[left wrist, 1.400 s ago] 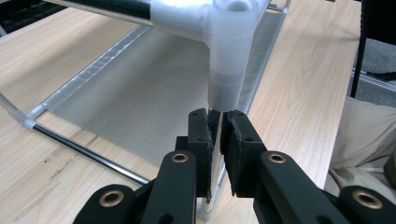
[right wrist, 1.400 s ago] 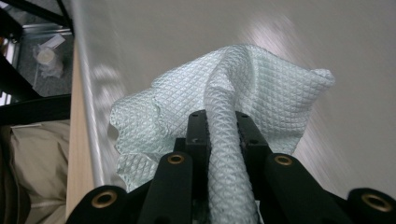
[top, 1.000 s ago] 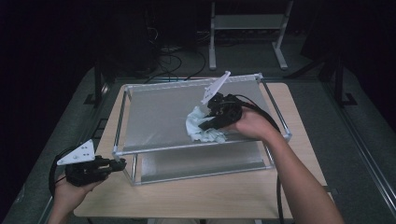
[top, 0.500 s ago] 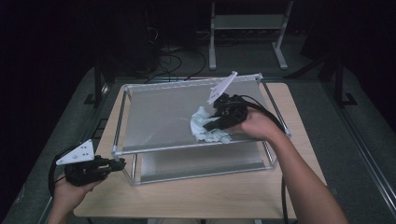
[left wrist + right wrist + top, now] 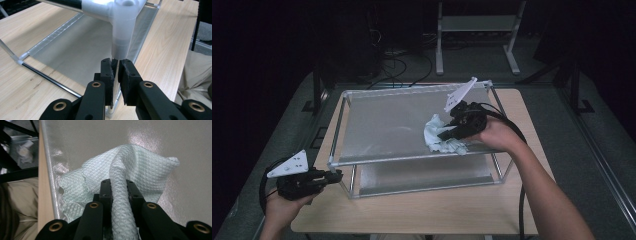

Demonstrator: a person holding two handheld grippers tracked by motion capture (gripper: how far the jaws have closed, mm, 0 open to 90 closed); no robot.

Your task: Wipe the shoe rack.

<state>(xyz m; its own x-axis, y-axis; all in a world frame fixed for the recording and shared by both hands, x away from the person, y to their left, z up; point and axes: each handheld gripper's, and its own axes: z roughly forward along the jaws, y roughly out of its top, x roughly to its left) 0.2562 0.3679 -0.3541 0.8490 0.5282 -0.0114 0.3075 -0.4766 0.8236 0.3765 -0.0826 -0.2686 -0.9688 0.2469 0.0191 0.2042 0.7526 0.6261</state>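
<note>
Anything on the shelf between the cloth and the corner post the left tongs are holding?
No. In the high view the top shelf lies bare between the cloth and the post.

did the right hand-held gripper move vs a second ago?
Yes, slightly: the right hand-held gripper, shut on the cloth, shifted a little toward the far rail of the rack and rightward.

The cloth (image 5: 140,167) is pale, soft, quilted weave; the shelf sheet (image 5: 387,125) is grey with a dull sheen (finely textured), on shiny metal rods (image 5: 50,77) and smooth translucent plastic joints (image 5: 123,22); the worktop (image 5: 30,82) is matt wood grain.
</note>
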